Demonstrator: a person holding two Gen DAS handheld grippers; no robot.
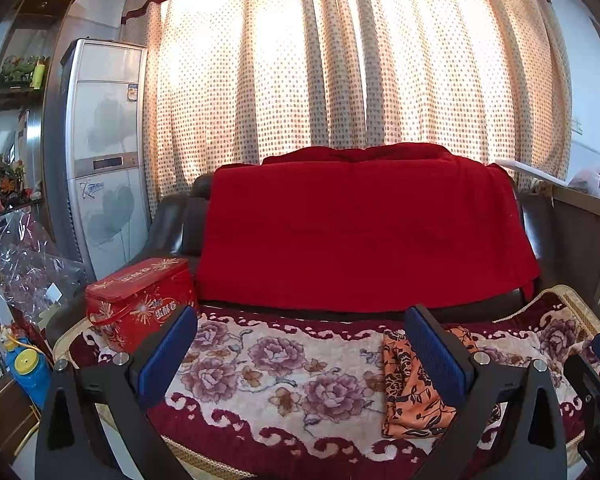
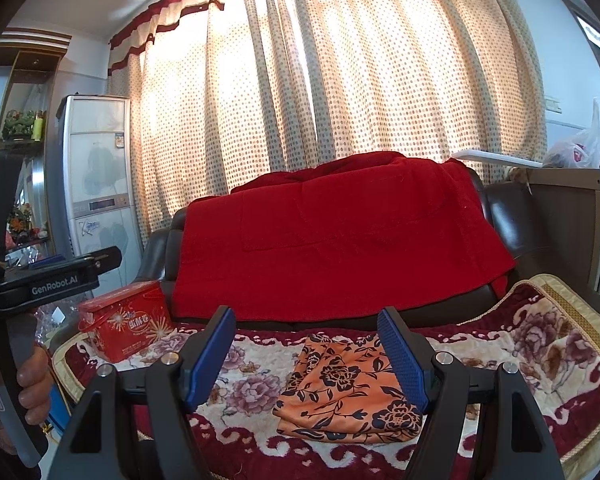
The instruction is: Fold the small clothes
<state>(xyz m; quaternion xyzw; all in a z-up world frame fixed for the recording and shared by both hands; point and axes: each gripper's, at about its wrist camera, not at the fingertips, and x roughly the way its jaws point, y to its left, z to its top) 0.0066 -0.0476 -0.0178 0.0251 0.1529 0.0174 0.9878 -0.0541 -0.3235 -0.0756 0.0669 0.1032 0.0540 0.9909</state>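
Observation:
A small orange cloth with a black flower print (image 2: 340, 396) lies folded into a compact bundle on the floral seat cover (image 2: 256, 392). In the left wrist view the cloth (image 1: 408, 396) sits at the right, partly behind the right finger. My left gripper (image 1: 302, 352) is open and empty, held above the seat to the left of the cloth. My right gripper (image 2: 306, 356) is open and empty, held just in front of and above the cloth. The left gripper's body (image 2: 56, 280) shows at the left edge of the right wrist view, in a hand.
A red gift box (image 1: 140, 300) stands on the seat's left end. A red blanket (image 1: 360, 232) drapes the dark sofa back. Behind are dotted curtains (image 1: 340, 60), a tall air conditioner (image 1: 104, 152), shelves at left and a wooden unit (image 2: 564, 216) at right.

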